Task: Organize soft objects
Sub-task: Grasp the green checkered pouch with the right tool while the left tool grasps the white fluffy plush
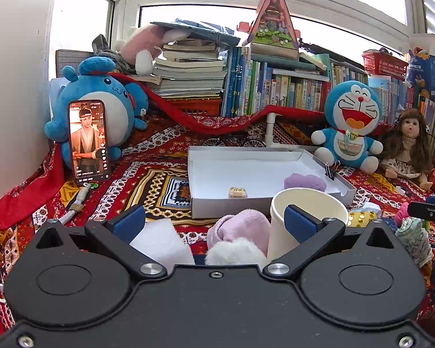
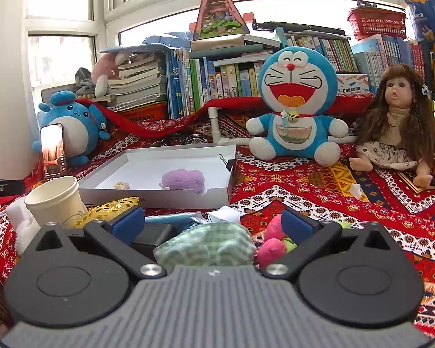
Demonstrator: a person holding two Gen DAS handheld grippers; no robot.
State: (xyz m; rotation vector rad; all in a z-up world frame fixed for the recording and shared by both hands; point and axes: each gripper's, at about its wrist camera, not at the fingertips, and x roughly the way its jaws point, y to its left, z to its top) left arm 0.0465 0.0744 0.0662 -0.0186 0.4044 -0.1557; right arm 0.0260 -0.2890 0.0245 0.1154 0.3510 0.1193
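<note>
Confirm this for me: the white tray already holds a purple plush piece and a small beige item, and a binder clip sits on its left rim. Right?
Not quite. The binder clip sits on the right rim of the white tray, not the left; both wrist views show it there. The rest holds: the purple plush piece and the small beige item lie inside the tray.

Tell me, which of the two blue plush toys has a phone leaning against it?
The round blue one at the left, phone propped against its belly; the laughing blue cat has none.
</note>
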